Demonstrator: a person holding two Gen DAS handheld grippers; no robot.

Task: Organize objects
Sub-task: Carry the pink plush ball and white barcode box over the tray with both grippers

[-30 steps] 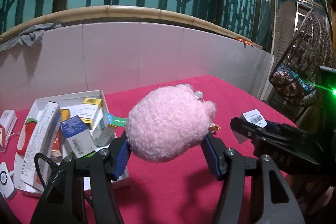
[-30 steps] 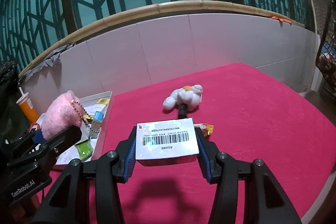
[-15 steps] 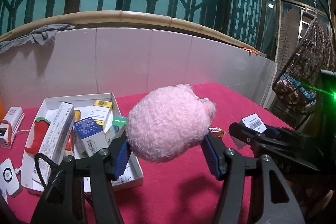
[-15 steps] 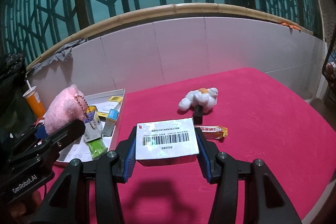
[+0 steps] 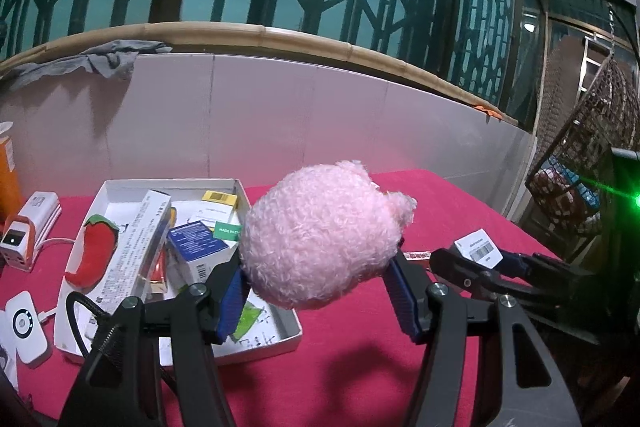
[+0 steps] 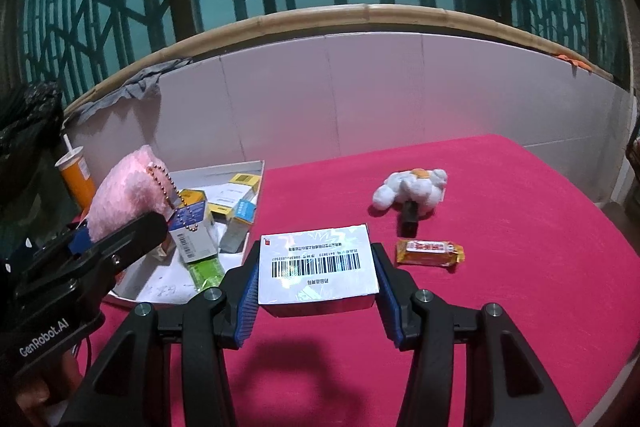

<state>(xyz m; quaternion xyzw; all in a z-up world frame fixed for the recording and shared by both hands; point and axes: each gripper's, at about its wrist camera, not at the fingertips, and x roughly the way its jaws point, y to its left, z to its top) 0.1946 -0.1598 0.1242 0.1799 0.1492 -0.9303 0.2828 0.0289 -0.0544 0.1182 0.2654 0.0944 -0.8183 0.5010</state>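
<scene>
Left wrist view: my left gripper (image 5: 320, 291) is squeezing a pink plush toy (image 5: 320, 239) between its blue pads, holding it in the air by the right edge of the white tray (image 5: 256, 347) full of small boxes. Over on the right wrist view, my right gripper (image 6: 316, 291) is clamping a white barcode box (image 6: 318, 269) flat between its pads above the red tablecloth (image 6: 520, 227). A white plush toy (image 6: 412, 189) and an orange snack bar (image 6: 430, 253) are lying on the cloth beyond it, well apart from the tray.
</scene>
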